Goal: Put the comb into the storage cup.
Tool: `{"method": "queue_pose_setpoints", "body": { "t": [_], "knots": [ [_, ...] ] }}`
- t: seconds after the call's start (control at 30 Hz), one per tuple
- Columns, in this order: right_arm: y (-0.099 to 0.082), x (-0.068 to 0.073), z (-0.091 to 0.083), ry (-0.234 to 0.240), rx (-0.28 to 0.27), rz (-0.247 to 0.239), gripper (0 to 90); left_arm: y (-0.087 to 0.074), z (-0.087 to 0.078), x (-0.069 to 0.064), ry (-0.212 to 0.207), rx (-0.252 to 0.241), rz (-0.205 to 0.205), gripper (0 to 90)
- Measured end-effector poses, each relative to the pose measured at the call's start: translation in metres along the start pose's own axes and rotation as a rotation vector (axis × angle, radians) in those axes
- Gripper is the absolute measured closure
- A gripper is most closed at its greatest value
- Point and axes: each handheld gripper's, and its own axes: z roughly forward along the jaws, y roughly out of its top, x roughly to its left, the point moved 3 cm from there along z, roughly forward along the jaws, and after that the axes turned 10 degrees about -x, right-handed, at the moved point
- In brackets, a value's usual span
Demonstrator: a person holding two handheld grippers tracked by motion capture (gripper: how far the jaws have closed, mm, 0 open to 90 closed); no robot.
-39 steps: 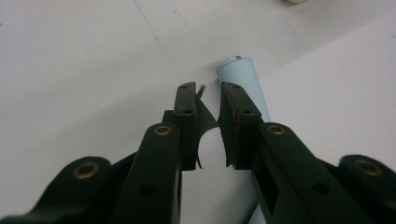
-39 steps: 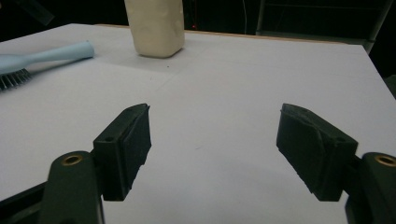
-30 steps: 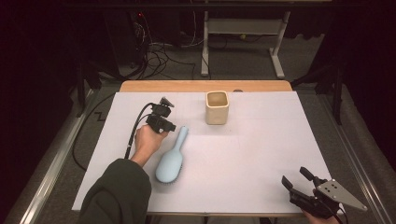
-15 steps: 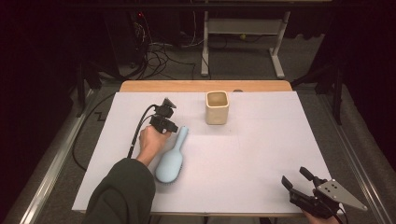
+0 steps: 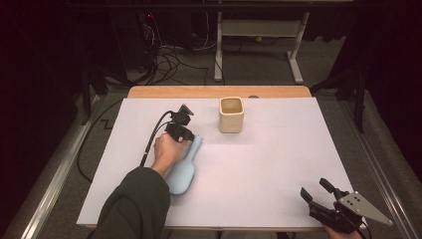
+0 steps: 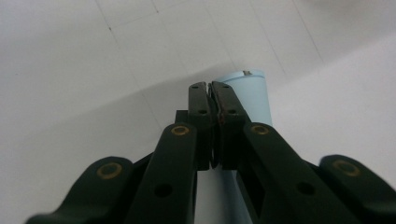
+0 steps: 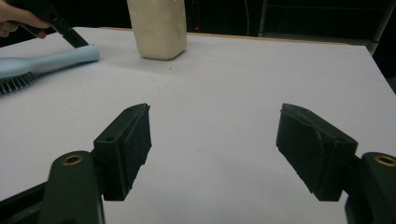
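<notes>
The left gripper [image 6: 209,88] is closed, its jaws meeting just above the brush [image 5: 183,167] handle with nothing between them. The right gripper view shows the brush's bristles [image 7: 16,83], facing sideways. The right gripper [image 7: 212,149] gapes empty at the bench [image 5: 278,164] corner, the cup [image 5: 231,115] beyond.

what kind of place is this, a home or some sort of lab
Most likely a lab or test room, not a home: a table under a plain white sheet, loose cables on the grey floor behind it, and a bare metal stand frame against a dark background.
</notes>
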Motion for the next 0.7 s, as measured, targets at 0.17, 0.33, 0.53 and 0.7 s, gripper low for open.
{"method": "queue_pose_setpoints", "body": {
  "t": [0.17,0.33,0.53,0.7],
  "knots": [
    [0.000,0.000,0.000,0.004,-0.006,-0.005,27.6,-0.001,0.003,-0.003,-0.003,0.018,0.008,87.3],
    [0.000,0.001,0.000,0.005,-0.003,-0.010,27.8,-0.003,0.006,-0.008,-0.011,0.035,0.030,87.9],
    [0.000,0.001,0.000,0.003,-0.005,-0.006,27.8,-0.005,0.008,-0.017,-0.033,0.043,0.049,88.0],
    [0.001,0.002,0.000,0.004,-0.007,-0.006,27.8,-0.009,0.008,-0.029,-0.045,0.053,0.087,88.4]
  ]
}}
